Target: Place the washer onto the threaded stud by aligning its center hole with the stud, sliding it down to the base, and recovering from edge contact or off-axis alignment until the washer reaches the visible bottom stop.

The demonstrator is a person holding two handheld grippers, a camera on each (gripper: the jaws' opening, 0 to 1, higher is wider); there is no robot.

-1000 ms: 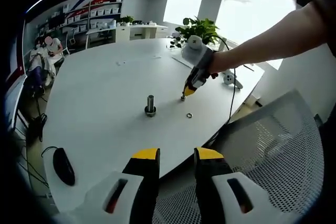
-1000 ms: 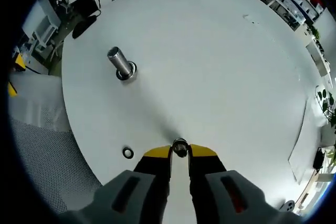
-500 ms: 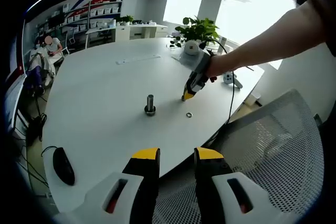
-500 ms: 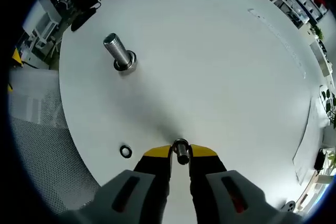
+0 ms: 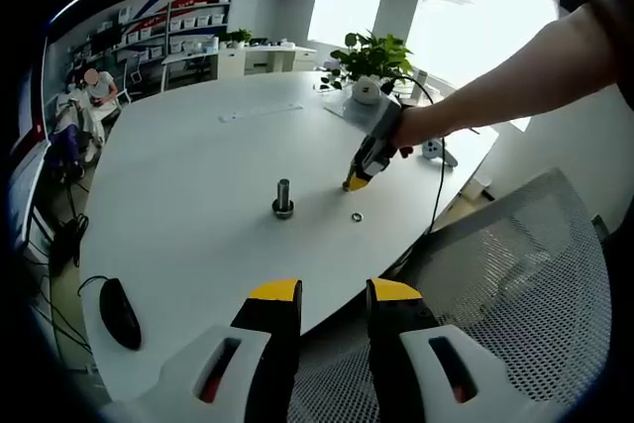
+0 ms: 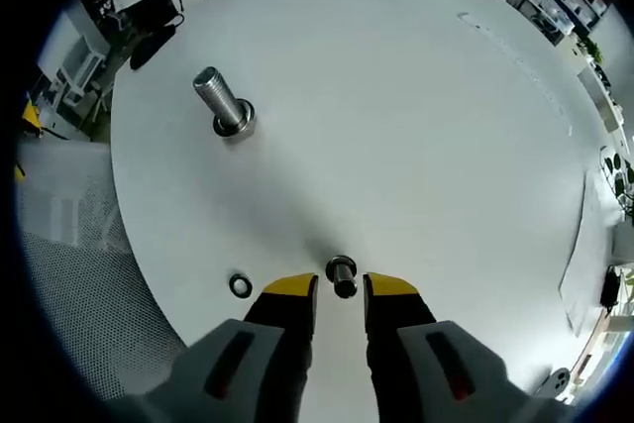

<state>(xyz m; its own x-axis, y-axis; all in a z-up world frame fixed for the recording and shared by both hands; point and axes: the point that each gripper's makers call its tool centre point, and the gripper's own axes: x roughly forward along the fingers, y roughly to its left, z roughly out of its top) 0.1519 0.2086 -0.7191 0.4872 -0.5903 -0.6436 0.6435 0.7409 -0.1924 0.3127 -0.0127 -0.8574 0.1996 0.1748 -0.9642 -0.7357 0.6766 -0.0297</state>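
Observation:
The threaded stud (image 5: 283, 197) stands upright on its round base in the middle of the white table (image 5: 188, 156); the right gripper view shows the stud (image 6: 225, 106) at upper left. A small ring washer (image 6: 240, 285) lies flat near the table edge, left of my right gripper (image 6: 341, 289). The right gripper's jaws are open, and a short metal cylinder (image 6: 341, 274) stands on the table just beyond their tips. In the left gripper view the right gripper (image 5: 353, 182) points down at the table, with the washer (image 5: 357, 217) close by. My left gripper (image 5: 335, 296) hangs open and empty off the table's near edge.
A black mouse (image 5: 120, 312) lies at the table's near left. A mesh chair (image 5: 515, 284) stands by the near right edge. A potted plant (image 5: 374, 54) and a white device (image 5: 436, 149) sit on the far side. A person's arm (image 5: 495, 81) reaches in from the right.
The right gripper's jaws have parted and drawn back slightly from the short metal cylinder they held, leaving it standing on the table. The left gripper has not moved.

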